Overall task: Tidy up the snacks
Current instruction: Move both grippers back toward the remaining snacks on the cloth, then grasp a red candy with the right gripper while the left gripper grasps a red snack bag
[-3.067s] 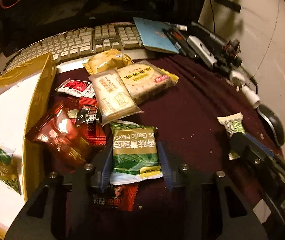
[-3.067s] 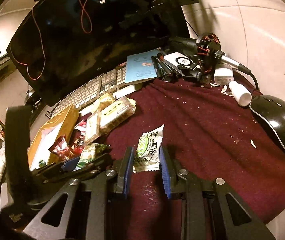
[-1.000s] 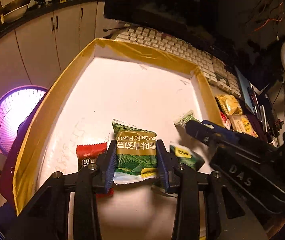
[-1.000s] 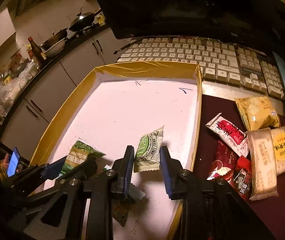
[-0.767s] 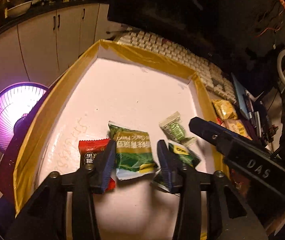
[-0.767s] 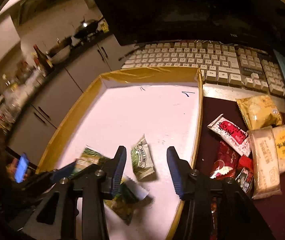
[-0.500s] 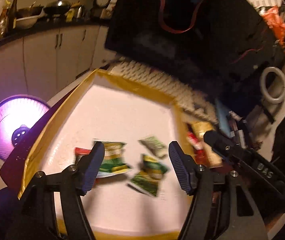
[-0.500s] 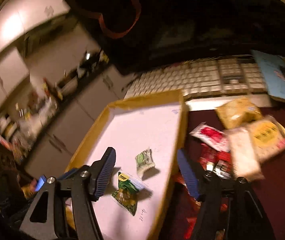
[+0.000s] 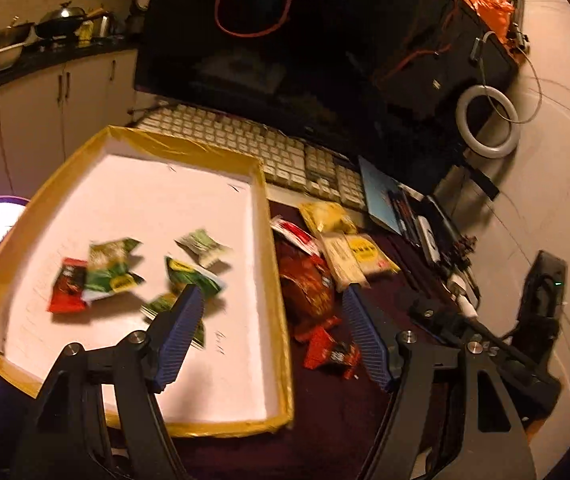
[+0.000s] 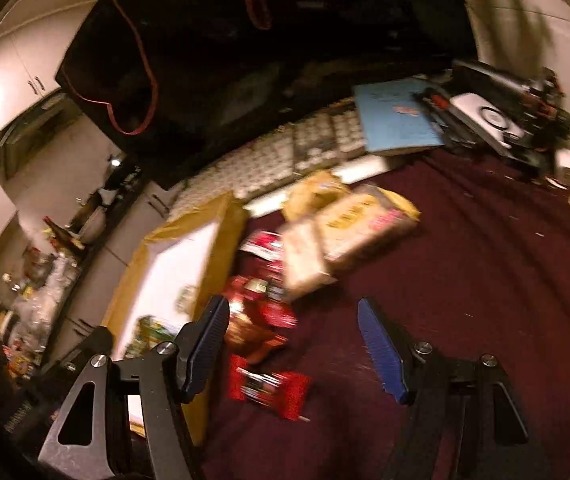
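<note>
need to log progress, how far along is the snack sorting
Done: about five packets, mostly green plus a red one, lie in the yellow-edged tray.
In hand: nothing. The left gripper is opening with no packet between its fingers; the right gripper is open and empty.
Left: the cracker packs, yellow bag and red packets remain on the maroon cloth.

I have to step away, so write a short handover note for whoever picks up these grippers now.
Left gripper: jaws opening, nothing between them.
Right gripper: open, empty.
Box: holds a red packet and four green packets, among them one beside the red.
Left on the maroon cloth: red packets, a yellow packet, two cracker packs.
Next: probably move those into the box.
</note>
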Motion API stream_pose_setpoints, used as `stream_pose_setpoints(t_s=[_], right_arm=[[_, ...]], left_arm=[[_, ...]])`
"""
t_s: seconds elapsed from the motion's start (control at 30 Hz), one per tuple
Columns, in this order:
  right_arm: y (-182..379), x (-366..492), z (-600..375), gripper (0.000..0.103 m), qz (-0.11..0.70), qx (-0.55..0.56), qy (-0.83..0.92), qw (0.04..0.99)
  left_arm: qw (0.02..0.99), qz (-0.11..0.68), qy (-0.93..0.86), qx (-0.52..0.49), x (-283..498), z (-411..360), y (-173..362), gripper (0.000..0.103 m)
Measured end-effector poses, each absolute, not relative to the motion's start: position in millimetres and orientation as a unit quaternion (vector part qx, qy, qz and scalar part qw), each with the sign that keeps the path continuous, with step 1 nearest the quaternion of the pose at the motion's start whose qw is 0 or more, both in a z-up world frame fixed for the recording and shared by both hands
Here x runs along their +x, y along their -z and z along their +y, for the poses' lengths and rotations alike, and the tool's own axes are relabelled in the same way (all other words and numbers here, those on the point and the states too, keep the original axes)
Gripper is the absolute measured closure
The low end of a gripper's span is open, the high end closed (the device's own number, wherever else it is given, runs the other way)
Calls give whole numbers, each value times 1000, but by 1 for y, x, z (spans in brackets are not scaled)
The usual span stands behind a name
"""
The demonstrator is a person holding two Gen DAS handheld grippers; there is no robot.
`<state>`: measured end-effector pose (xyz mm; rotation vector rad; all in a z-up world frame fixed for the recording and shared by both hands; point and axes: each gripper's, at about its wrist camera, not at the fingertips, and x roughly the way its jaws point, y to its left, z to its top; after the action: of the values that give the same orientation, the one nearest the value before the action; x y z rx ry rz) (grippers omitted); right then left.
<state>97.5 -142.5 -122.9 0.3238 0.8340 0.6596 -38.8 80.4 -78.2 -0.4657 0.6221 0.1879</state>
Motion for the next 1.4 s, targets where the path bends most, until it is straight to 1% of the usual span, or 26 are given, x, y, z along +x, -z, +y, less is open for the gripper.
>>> stream_pose_setpoints(t_s=[0.1, 0.17, 0.3, 0.43, 0.47, 0.63, 0.77, 0.9, 0.97, 1.03, 1.13, 1.17, 1.2, 1.23, 1.3, 1.4], right_arm=[[134, 97, -149, 36, 414, 137, -288, 853], [138, 98, -149, 42, 427, 129, -285, 848], [141, 92, -146, 44, 426, 119, -295, 847], [146, 87, -139, 55, 434, 110, -320, 835], [146, 84, -134, 56, 432, 103, -337, 830], [139, 70, -109, 53, 408, 45, -378, 830], [142, 69, -83, 44, 410, -4, -390, 824], [151, 62, -74, 44, 415, -42, -398, 817], [151, 57, -77, 53, 410, -50, -402, 817], [150, 55, -79, 59, 403, -61, -397, 822], [148, 55, -76, 56, 395, -63, -395, 827], [147, 56, -75, 61, 395, -63, -396, 827], [147, 55, -71, 64, 394, -69, -401, 824], [148, 54, -67, 71, 393, -79, -400, 824], [148, 49, -66, 72, 382, -96, -396, 829], [142, 48, -79, 73, 372, -79, -403, 832]], left_arm=[[915, 301, -90, -252, -45, 88, 83, 31], [909, 304, -96, -270, -47, 98, 87, 31], [899, 306, -104, -297, -50, 111, 95, 31], [897, 301, -102, -306, -53, 114, 96, 31], [897, 300, -101, -308, -53, 114, 96, 31], [898, 304, -97, -304, -52, 112, 96, 31], [898, 310, -95, -297, -51, 109, 96, 31], [900, 309, -97, -292, -50, 108, 95, 31], [899, 310, -94, -294, -48, 107, 96, 31], [899, 312, -94, -291, -46, 105, 96, 31], [900, 315, -90, -287, -44, 102, 96, 31], [900, 317, -90, -284, -42, 100, 96, 31], [900, 319, -90, -281, -41, 99, 95, 31], [901, 320, -89, -280, -41, 98, 95, 31], [903, 320, -86, -275, -38, 94, 93, 31], [905, 322, -68, -269, -31, 86, 89, 31]])
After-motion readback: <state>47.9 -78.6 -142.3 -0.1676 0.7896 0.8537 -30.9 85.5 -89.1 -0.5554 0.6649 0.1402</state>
